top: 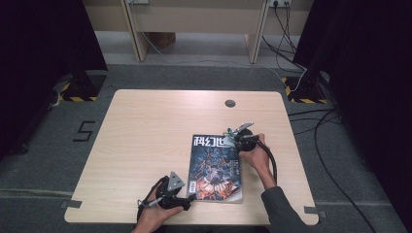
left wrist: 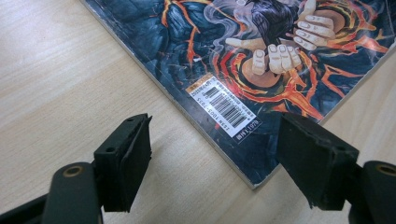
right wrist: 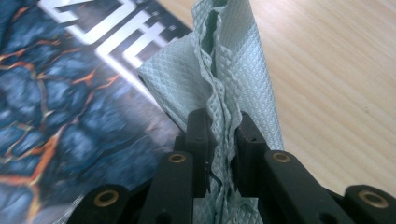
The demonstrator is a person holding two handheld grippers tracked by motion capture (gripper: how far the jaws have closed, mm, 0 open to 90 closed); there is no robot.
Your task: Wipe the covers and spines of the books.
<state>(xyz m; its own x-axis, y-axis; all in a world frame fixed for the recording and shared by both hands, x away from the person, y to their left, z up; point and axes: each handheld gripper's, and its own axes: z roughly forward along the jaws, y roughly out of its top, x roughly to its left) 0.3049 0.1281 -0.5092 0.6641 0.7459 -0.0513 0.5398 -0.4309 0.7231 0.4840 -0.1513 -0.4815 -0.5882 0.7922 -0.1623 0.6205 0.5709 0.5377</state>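
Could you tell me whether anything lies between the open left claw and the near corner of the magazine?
Nothing visible does: the left claw is open, with bare table between it and the magazine corner.

Soft even light, dark surroundings

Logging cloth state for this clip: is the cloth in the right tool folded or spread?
Folded: the cloth is bunched into layered pleats, pinched between the right tool jaws, over the magazine.

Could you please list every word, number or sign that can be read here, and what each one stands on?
"科幻世": large white title on the dark, lava-patterned magazine cover.
"5": black mark on the grey floor left of the table.
White barcode label on the cover: its digits and small print are too blurred to read.
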